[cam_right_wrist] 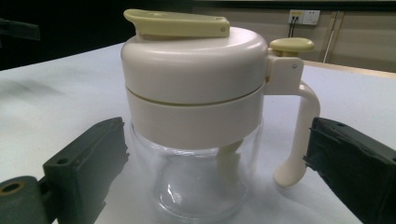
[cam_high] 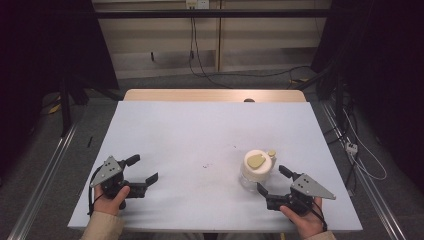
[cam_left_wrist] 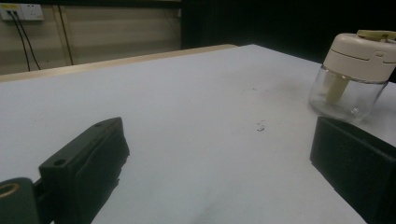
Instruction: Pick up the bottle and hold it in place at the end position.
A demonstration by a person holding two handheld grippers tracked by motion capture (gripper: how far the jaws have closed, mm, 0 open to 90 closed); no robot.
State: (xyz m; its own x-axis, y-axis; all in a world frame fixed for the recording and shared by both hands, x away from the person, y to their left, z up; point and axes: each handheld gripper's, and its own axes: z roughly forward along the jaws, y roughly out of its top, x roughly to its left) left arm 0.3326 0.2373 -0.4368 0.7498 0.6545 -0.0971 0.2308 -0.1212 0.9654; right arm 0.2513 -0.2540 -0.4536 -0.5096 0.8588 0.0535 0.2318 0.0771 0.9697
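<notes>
A clear glass jar (cam_high: 255, 170) with a cream lid, a yellow-green flip tab and a cream handle stands upright on the white table, right of centre. In the right gripper view the jar (cam_right_wrist: 196, 126) stands between my two black jaws, which are spread wide apart with gaps on both sides. My right gripper (cam_high: 272, 181) is open just in front of the jar. My left gripper (cam_high: 144, 169) rests open near the front left of the table, nothing between its fingers. From the left gripper view the jar (cam_left_wrist: 352, 77) appears far off at the upper right.
The white table top (cam_high: 200, 135) has a few small dark specks (cam_high: 206, 165) near its middle. A wooden edge (cam_high: 215, 95) runs along the far side. Cables and metal rails lie on the floor around the table.
</notes>
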